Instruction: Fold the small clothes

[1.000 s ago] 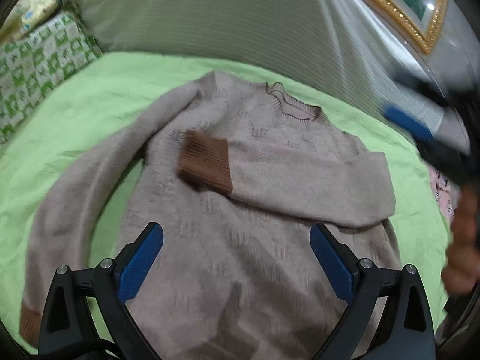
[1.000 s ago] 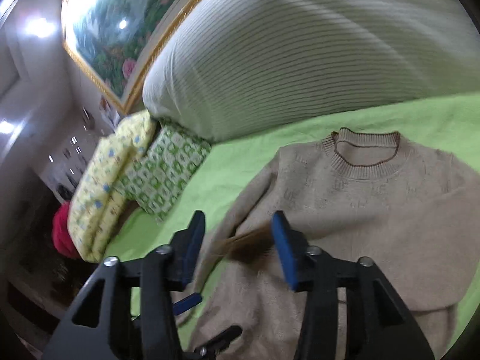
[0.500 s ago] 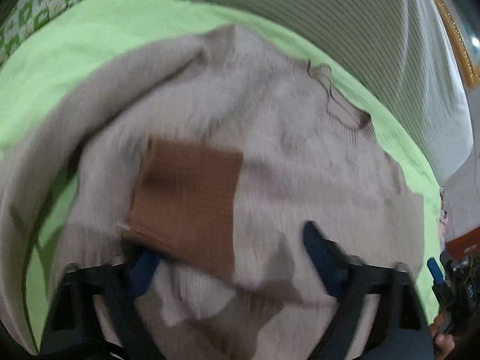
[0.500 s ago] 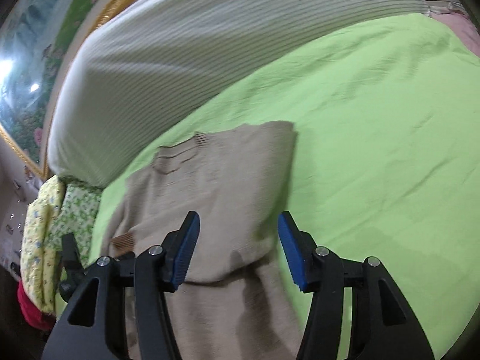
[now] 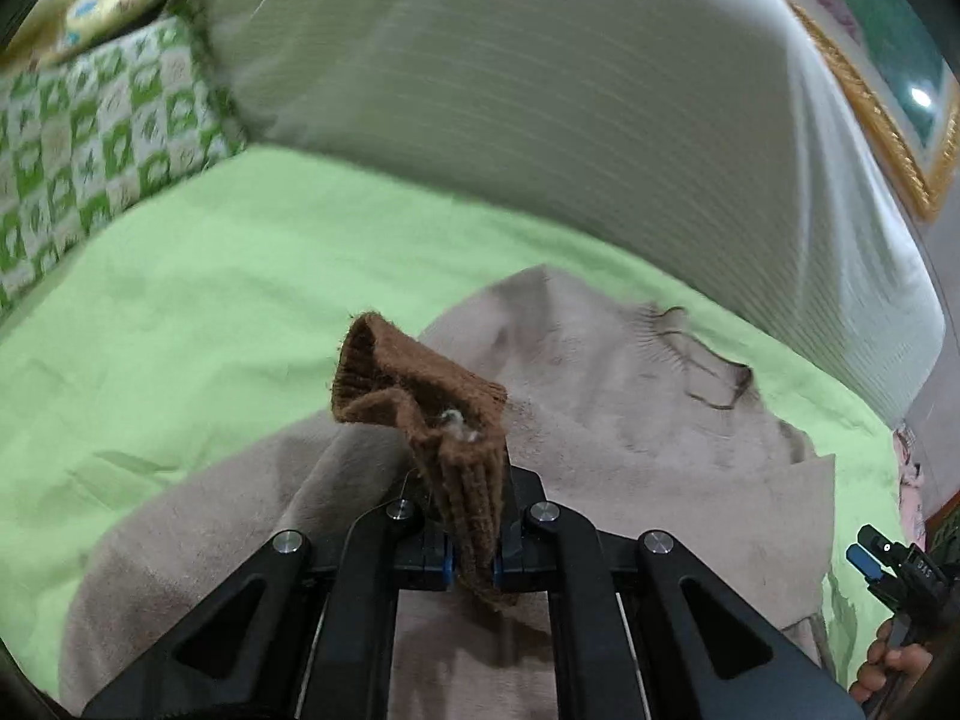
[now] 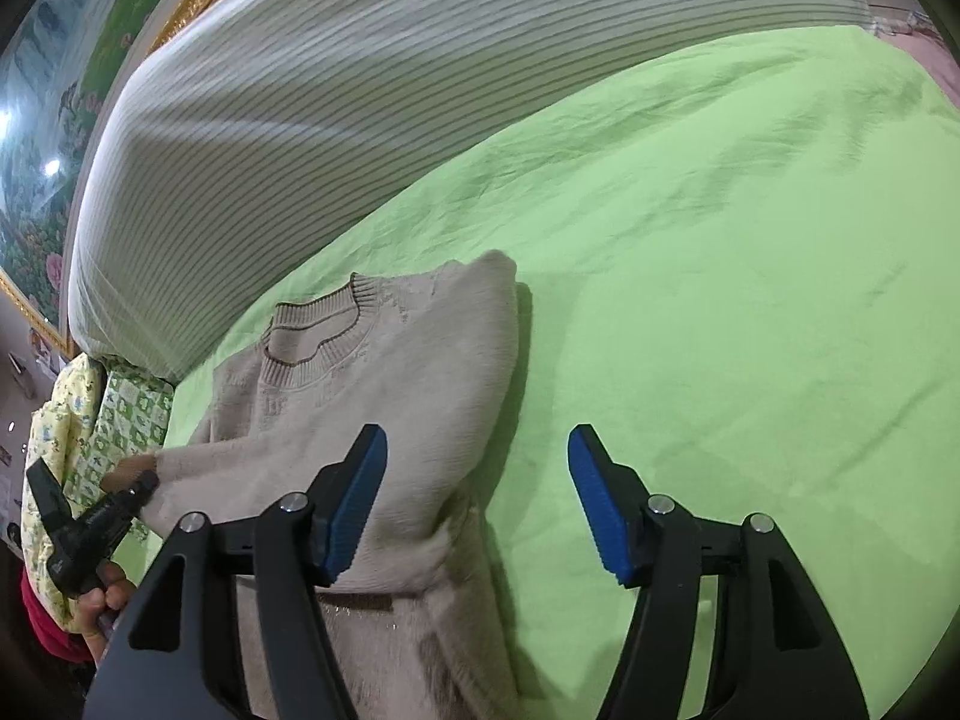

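Note:
A beige knit sweater (image 5: pixel 630 420) with a brown-trimmed neck lies on the green bedsheet (image 5: pixel 210 300). My left gripper (image 5: pixel 473 564) is shut on the sweater's brown sleeve cuff (image 5: pixel 432 408) and holds it up above the sweater body. In the right wrist view the sweater (image 6: pixel 408 384) lies left of centre with one sleeve folded across it. My right gripper (image 6: pixel 477 504) is open and empty, over the sweater's right edge and the bedsheet (image 6: pixel 720 300). The left gripper (image 6: pixel 135 489) shows at the left there, holding the cuff.
A large striped white pillow (image 5: pixel 540 120) runs along the back. A green checked cushion (image 5: pixel 90 138) and a yellow one (image 5: pixel 90 6) sit at the far left. A gold-framed painting (image 5: pixel 888 90) hangs behind. The right gripper (image 5: pixel 870 558) shows at the lower right.
My left gripper closed on the brown cuff and lifted it off the sweater body. My right gripper swung right, opened wider and now sits over the sweater's right edge.

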The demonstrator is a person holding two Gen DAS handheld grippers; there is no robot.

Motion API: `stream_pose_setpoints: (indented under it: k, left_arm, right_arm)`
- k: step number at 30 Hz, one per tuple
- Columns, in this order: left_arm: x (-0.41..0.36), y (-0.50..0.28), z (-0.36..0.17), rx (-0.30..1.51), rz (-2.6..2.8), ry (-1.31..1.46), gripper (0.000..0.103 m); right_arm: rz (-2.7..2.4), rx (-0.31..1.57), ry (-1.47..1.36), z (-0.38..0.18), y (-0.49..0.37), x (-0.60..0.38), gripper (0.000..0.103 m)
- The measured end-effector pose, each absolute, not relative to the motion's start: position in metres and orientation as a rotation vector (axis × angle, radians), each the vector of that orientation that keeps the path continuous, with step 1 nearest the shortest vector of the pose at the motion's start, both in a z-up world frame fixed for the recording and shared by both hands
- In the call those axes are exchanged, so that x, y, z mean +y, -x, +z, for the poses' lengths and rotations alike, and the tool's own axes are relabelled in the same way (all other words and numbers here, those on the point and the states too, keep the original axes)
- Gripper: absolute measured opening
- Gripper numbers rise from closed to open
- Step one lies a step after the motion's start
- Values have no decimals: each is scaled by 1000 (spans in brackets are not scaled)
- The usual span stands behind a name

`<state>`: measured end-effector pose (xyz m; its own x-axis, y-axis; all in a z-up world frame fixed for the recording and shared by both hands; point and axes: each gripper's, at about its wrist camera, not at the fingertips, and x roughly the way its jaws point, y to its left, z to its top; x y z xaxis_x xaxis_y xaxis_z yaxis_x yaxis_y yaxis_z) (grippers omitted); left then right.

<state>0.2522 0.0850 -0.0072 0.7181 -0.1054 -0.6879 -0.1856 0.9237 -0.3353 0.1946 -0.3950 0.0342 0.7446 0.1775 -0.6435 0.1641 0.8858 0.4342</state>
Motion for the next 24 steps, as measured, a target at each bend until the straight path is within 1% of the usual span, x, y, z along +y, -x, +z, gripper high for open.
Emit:
stream_pose_setpoints:
  k: [3,9,10,11,12,15,16,19,21,23,24]
  left_arm:
    - [95,-251,-14,784,58,440,6]
    - [75,-244,-16,785,56,352,6]
    - [68,-244,-15,790,53,333,6]
    - [61,-242,-14,796,42,321,6]
    - [55,-242,-13,800,21,329,6]
    - [33,-240,-11,811,-49,323,7]
    - [26,-242,-13,818,-56,315,7]
    - [2,-254,-26,853,-82,292,7]
    - [-12,-263,-38,888,-76,265,7]
    - [-21,-269,-50,924,-63,222,7]
    - [-22,-271,-53,933,-55,207,10]
  right_arm:
    - [21,767,-472,30,-207,-388,64]
    - [27,846,-418,12,-239,-372,64]
    - [52,869,-422,5,-246,-368,62]
    - [96,890,-425,0,-252,-365,25]
    - [118,926,-410,-3,-257,-362,13]
    - [47,880,-255,27,-250,-366,10]
    - [21,854,-196,47,-245,-373,8]
    - [-63,820,-104,81,-240,-396,7]
    - [-103,848,-70,83,-245,-406,7]
    - [-147,884,36,69,-253,-401,7]
    - [-163,900,74,59,-256,-397,7]
